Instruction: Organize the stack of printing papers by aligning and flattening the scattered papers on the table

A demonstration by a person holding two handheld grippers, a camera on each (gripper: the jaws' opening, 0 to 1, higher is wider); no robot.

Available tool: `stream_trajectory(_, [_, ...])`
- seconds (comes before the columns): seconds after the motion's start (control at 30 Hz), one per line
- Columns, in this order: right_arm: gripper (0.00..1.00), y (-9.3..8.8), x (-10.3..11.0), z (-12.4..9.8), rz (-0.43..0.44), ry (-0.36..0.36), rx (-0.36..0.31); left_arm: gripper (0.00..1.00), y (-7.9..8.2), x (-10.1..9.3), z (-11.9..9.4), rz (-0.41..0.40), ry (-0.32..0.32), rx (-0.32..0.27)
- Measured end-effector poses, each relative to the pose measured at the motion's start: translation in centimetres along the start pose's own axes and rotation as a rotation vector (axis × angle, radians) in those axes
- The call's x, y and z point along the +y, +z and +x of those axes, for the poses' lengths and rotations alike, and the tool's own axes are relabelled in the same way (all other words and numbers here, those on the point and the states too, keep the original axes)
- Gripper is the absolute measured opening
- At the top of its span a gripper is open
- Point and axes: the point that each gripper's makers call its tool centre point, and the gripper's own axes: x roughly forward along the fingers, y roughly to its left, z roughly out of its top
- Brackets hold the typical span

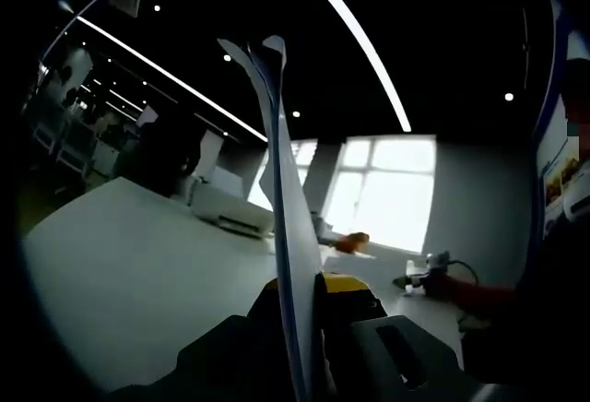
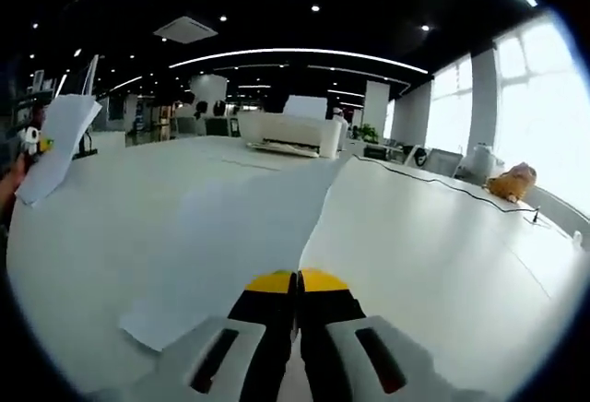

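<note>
A thin stack of white papers [image 1: 277, 162] stands upright and edge-on between the jaws of my left gripper [image 1: 300, 293], which is shut on its lower edge. In the right gripper view the same stack [image 2: 57, 139] hangs at the far left above the table, with the left gripper [image 2: 31, 141] and a hand beside it. One white sheet [image 2: 230, 236] lies flat on the white table [image 2: 442, 254]. Its near edge runs into the seam of my right gripper [image 2: 297, 284], whose yellow-tipped jaws are shut on it. The right gripper [image 1: 429, 273] also appears low over the table, held by a red sleeve.
A white printer [image 2: 295, 133] sits at the back of the table, also seen as the printer [image 1: 230, 210]. An orange object [image 2: 512, 181] lies near the bright windows on the right. A thin dark cable [image 2: 433, 181] runs across the table's right side.
</note>
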Motion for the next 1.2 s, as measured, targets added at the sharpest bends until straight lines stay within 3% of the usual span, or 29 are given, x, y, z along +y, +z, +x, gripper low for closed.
stream_trajectory(0.2, [0.0,2.2,-0.1,-0.8,0.064,0.006,-0.121,0.06,-0.1,-0.1,0.0,0.0,0.001,0.002])
stream_trajectory(0.53, [0.0,5.0,1.8,-1.5,0.114,0.065,-0.211,0.06,-0.1,-0.2,0.0,0.003,0.003,0.005])
stream_trajectory(0.77, [0.0,8.9,4.2,-2.9,0.087,0.111,-0.3,0.06,-0.1,-0.2,0.0,0.004,0.004,0.005])
stream_trajectory(1.2, [0.0,13.8,8.2,-4.8,0.025,0.188,-0.405,0.06,-0.1,-0.3,0.0,0.004,-0.001,0.001])
